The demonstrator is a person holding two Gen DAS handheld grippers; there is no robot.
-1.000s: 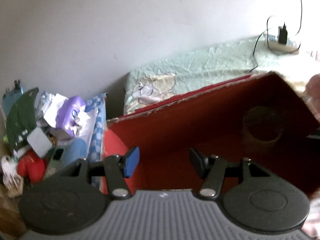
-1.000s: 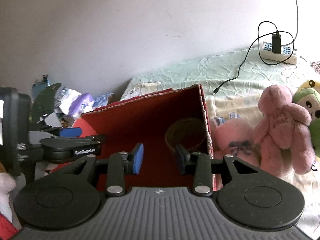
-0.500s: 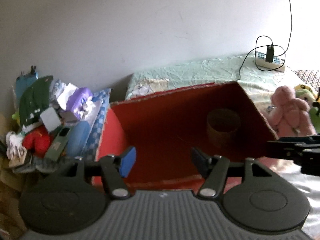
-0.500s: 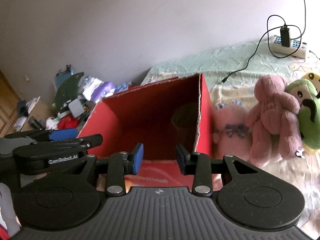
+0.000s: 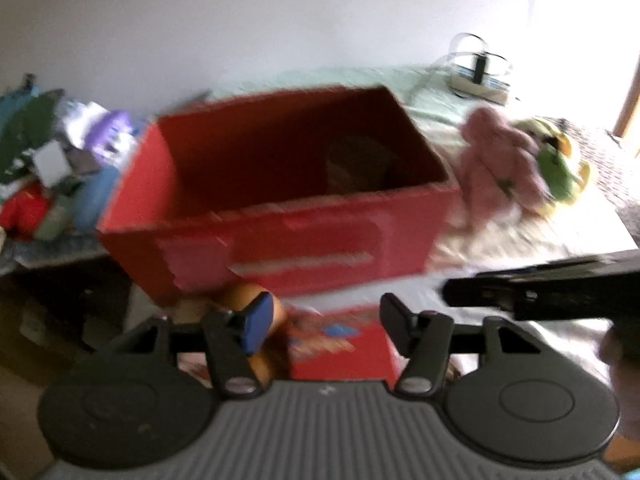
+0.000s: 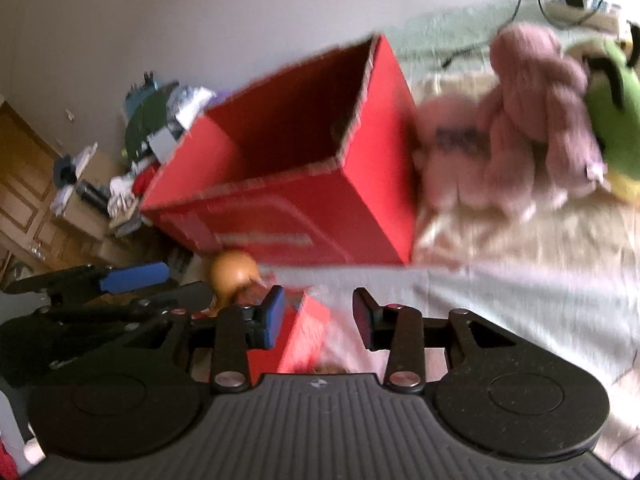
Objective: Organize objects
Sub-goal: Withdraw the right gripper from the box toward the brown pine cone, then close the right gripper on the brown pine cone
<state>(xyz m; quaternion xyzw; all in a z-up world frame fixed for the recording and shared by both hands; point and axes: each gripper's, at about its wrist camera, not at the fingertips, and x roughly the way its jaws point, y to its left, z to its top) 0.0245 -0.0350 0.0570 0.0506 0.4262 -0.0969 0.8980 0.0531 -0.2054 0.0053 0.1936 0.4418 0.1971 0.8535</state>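
Red cardboard makes up the open box (image 5: 280, 208) that stands on the bed (image 6: 520, 288), with pink plush toys (image 6: 532, 128) and a green plush toy (image 6: 612, 112) leaning together just beside its right-hand wall, toward the far side of the bed. Inside the box a dim round container shows near the right wall; blur hides what it is. At the bed's near edge, in front of the box, lie a small red packet (image 5: 344, 344) and an orange rounded toy (image 6: 234, 272), close to each other.

Both frames are smeared. The left tool (image 5: 320, 320) stands about half open with nothing pressed between its pads, its jaws having just narrowed a little; the red packet lies directly ahead and below, between the fingers' lines, and the orange toy sits by its left finger. The right tool (image 6: 318, 312) is narrower, also empty, its jaws having just widened slightly; the packet's corner lies just ahead of its left finger.

Both tools point steeply down toward the near edge. The packet looks the likeliest next pick, and the left tool is better centred over it. Its long axis cannot be told through the blur.
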